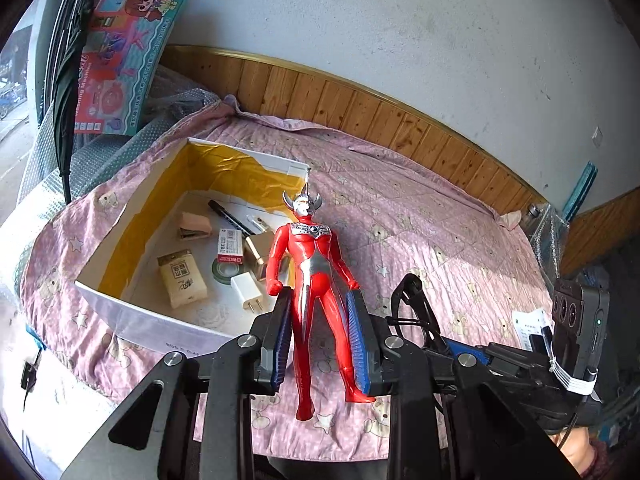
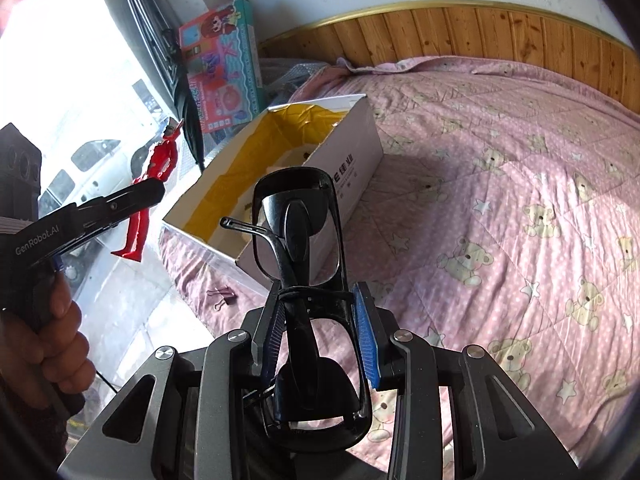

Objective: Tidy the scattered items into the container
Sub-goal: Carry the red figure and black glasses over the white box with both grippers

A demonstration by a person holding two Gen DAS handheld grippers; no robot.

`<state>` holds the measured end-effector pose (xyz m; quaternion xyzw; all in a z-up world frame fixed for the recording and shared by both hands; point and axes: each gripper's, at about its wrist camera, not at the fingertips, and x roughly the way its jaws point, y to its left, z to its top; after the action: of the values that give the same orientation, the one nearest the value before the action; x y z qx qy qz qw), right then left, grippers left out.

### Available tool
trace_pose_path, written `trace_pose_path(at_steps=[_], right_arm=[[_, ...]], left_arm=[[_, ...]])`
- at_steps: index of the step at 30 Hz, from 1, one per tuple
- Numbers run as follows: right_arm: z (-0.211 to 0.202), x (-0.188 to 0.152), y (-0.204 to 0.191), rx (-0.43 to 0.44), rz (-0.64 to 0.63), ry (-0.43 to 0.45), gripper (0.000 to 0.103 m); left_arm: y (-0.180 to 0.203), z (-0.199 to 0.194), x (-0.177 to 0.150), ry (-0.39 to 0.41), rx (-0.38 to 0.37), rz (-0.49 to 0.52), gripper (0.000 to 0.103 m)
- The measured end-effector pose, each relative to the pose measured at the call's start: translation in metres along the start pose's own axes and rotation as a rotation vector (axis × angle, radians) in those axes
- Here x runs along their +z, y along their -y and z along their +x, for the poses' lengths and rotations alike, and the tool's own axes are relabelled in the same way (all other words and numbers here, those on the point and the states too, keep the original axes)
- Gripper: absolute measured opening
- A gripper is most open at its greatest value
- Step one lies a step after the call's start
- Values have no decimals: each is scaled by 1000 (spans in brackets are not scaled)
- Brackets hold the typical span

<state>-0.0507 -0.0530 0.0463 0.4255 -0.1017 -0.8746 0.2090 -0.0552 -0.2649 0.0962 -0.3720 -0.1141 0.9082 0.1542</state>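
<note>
My left gripper [image 1: 319, 294] is shut on a red and silver hero figure [image 1: 312, 248], which stands upright in the air just right of the box. The white cardboard box [image 1: 120, 308] with yellow lining lies on the pink bedspread and holds a marker, a stapler, a tissue pack, a tape roll and a white charger plug [image 1: 246, 292]. My right gripper [image 2: 320, 304] is shut on black glasses [image 2: 298, 216], held in front of the box [image 2: 352, 168]. The right wrist view also shows the left gripper [image 2: 152, 192] carrying the figure [image 2: 160, 160] left of the box.
Two small binder clips [image 2: 220, 298] lie on the bedspread [image 2: 500, 200] near the box's front corner. A colourful toy carton [image 2: 224, 60] and a black umbrella [image 2: 188, 112] lean by the window. Wooden panelling [image 1: 360, 104] runs behind the bed. A person's hand [image 2: 60, 340] grips the left handle.
</note>
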Motion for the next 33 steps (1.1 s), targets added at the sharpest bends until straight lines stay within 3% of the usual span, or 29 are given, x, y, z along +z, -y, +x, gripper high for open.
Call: trace_pose_path(at_steps=[10,22,29,33], right_arm=[[5,34,-26,15,-100,12,35],[19,76,-68,67,-258,28,35],[34,92,-90,86,-374,26,35],[46,98,-101,99,-442,19,35]], left_arm=[[-42,-10,43,39,73,51,27],[-64,28,74,-102,173,287,27],[-88,60,83,-215,165,279,27],[-91,73,86,-258,169,323,27]])
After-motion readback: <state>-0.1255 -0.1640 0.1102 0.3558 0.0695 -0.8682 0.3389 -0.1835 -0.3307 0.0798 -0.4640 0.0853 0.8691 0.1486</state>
